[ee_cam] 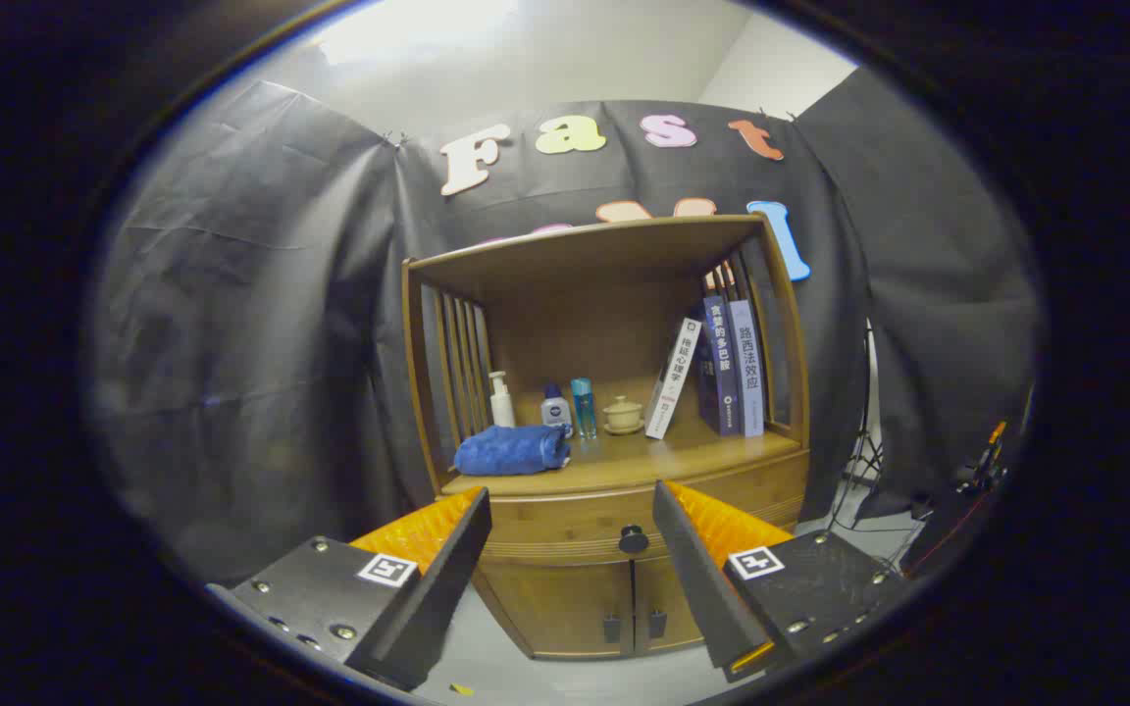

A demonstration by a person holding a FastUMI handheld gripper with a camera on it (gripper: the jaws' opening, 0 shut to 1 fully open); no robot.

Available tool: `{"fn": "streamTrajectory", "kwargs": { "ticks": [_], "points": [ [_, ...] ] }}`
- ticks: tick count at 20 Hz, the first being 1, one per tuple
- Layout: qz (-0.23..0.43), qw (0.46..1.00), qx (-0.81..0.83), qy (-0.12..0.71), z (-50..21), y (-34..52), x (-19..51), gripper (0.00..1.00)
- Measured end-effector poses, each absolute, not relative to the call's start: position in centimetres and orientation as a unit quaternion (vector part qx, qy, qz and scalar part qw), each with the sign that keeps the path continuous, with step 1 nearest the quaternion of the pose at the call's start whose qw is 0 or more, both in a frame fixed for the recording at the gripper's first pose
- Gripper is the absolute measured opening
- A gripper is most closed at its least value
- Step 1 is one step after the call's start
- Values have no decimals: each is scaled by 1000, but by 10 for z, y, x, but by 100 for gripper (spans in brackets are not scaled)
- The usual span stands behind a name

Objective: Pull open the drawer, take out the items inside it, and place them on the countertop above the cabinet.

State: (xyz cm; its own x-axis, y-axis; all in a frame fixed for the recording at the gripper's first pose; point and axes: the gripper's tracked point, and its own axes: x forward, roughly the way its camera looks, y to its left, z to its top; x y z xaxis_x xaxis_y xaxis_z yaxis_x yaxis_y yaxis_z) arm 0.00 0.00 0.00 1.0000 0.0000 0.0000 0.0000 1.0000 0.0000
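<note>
A wooden cabinet (545, 608) stands ahead of me against the black cloth wall. Its drawer (565, 525) is closed, with a dark round knob (633, 538) on the front. The knob lies between my two fingers, a little beyond them. My gripper (570, 515) is open with nothing between its fingers. The countertop (683, 453) above the drawer carries a folded blue towel (511, 449), a white pump bottle (500, 400), a small blue-capped bottle (555, 407), a clear blue bottle (583, 406) and a small lidded cup (623, 414). The drawer's inside is hidden.
Three books (722, 368) lean at the right end of the countertop, under a wooden top shelf (585, 247). Slatted side walls (457, 363) close the shelf bay. Two lower doors with small handles (632, 625) sit below the drawer. A stand (859, 461) and gear stand to the right.
</note>
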Motion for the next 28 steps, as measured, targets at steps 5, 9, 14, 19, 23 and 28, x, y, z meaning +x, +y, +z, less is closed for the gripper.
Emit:
{"fn": "streamTrajectory", "kwargs": {
  "ticks": [5, 9, 14, 19, 23, 28],
  "points": [
    [-13, 1000, 3, 3, -11, -13, 5, 100],
    [-18, 1000, 5, 7, -18, -23, 9, 100],
    [-12, 1000, -18, 18, -28, -30, 13, 100],
    [-21, 998, -44, 25, -40, -43, 22, 100],
    [-33, 996, -68, 36, -55, -55, 38, 100],
    [-34, 997, -54, 31, -74, -61, 82, 100]
  ]
}}
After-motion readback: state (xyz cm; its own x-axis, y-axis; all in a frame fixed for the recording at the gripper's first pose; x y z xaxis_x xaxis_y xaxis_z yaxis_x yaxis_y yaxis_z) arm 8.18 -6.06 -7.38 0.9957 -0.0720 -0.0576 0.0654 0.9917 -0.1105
